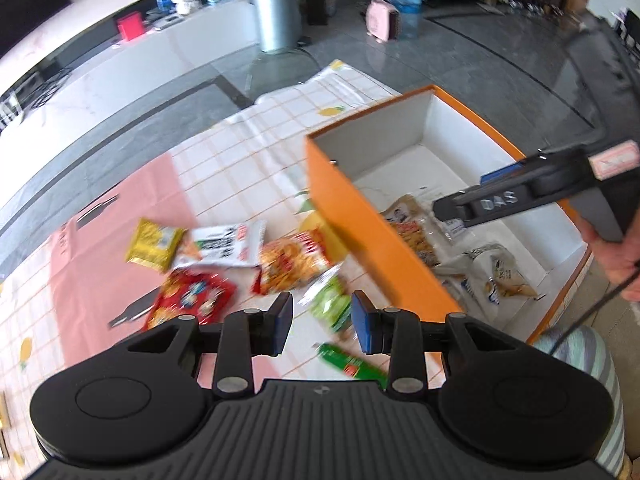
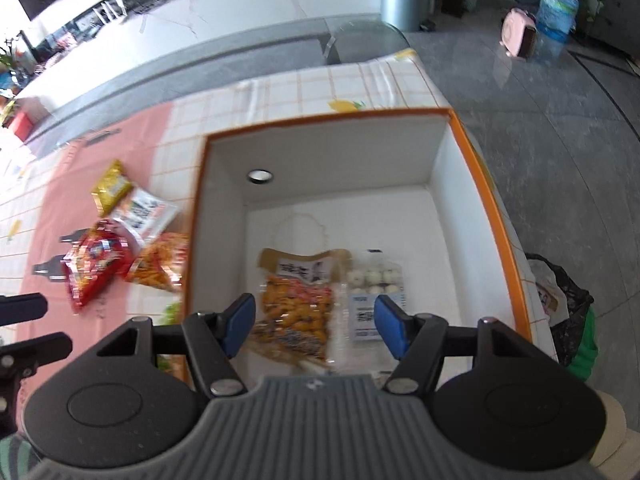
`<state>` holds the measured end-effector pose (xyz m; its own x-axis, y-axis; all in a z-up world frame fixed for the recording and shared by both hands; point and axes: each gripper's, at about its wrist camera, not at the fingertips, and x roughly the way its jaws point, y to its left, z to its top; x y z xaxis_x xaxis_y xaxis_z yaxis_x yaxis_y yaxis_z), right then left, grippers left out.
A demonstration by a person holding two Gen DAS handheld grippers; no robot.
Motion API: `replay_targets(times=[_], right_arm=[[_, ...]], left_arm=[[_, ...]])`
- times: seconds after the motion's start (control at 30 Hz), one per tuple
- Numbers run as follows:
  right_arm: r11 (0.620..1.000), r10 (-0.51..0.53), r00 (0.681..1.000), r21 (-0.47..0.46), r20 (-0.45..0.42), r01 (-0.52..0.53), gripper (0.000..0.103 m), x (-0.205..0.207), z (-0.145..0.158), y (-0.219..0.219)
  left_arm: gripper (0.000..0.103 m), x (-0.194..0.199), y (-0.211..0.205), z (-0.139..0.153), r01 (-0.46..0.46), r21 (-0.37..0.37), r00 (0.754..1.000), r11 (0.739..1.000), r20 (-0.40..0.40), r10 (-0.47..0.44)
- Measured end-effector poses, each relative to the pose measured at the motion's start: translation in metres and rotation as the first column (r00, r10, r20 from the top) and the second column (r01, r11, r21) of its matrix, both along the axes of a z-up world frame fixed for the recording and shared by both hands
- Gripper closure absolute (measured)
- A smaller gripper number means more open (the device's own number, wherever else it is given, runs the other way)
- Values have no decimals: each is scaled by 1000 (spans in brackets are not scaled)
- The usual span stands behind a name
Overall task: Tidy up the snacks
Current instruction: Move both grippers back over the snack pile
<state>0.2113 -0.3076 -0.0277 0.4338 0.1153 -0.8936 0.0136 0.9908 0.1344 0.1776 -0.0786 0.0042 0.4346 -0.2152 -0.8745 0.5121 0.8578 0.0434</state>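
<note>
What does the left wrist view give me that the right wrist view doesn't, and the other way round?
Only the left wrist view shows the light green packet and dark green packet on the cloth by the open left gripper, plus the right gripper's body from outside.

Only the right wrist view shows the packet of white balls clearly, lying in the box beneath the open right gripper, and the round hole in the box's far wall.

Both show the orange box, yellow packet, red packet and the orange-snack bag in the box.

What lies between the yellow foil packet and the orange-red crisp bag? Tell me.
A white snack packet with black lettering lies between the yellow foil packet and orange-red crisp bag; left wrist view.
</note>
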Motion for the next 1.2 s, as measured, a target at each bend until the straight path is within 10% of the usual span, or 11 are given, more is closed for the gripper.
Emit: replay_targets(times=[0.53,1.2], right_arm=[[992,121,966,18,230,-129,51,-101,48,93],[984,153,923,-145,354,-108,57,-157,-44,167]], left_arm=[[62,-66,114,21,-171,-98,974,980,132,184],[50,-91,150,-27,-50,-128,981,991,178,73]])
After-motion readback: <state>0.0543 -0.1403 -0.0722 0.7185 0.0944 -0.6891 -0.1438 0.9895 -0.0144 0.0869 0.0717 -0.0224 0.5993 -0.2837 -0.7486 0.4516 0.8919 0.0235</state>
